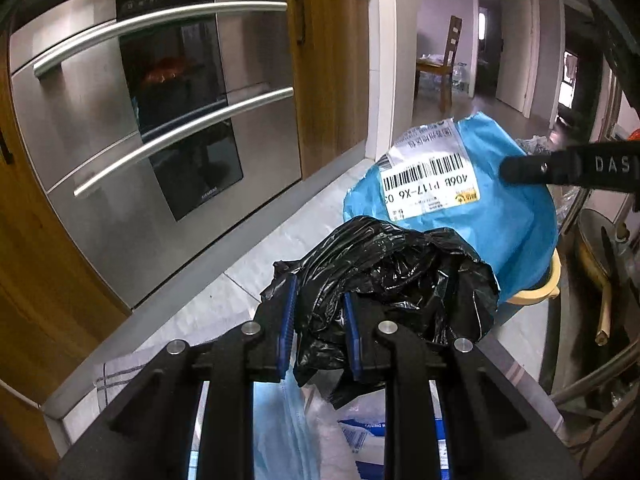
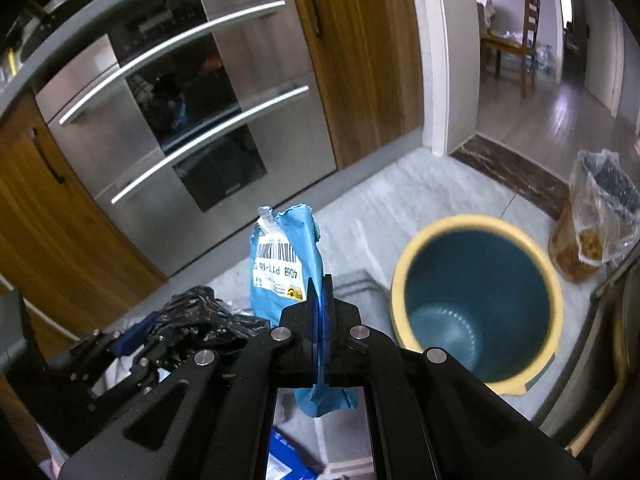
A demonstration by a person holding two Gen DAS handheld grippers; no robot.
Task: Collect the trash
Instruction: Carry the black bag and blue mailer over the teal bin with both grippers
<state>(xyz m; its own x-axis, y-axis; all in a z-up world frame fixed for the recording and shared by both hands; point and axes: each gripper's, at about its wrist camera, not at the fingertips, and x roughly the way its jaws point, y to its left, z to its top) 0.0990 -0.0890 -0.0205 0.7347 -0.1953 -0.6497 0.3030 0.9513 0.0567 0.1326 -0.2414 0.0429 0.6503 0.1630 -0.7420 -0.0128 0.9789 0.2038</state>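
Note:
My left gripper is shut on a crumpled black plastic bag, which bunches between its blue pads and hangs off the floor. My right gripper is shut on the edge of a blue shipping mailer with a white barcode label, also lifted. The left wrist view shows the mailer just beyond the black bag, with a right finger lying across it. The trash bin, blue inside with a yellow rim, stands open to the right of the mailer. The left gripper and black bag sit lower left.
A stainless oven and wooden cabinets line the left. Blue and white packaging lies on the tiled floor below. A clear bag with brownish contents stands right of the bin. A doorway leads to a chair.

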